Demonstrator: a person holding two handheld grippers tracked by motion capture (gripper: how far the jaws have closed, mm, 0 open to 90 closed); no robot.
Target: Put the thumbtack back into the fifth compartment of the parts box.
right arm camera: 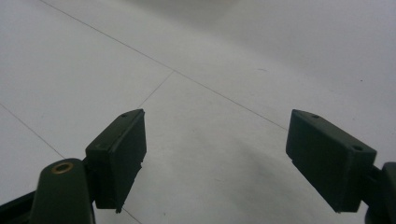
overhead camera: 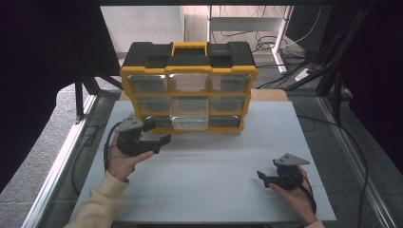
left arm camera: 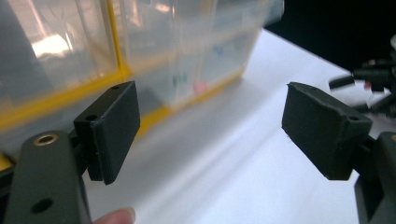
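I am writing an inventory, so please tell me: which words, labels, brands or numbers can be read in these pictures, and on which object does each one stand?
None can be read.
Organizer box: no legible brand or label on its black lid or yellow frame.
Pulled-out drawer: small green and pink marks show through the clear plastic in the left gripper view, too blurred to read.
Table mat: plain, thin lines only.
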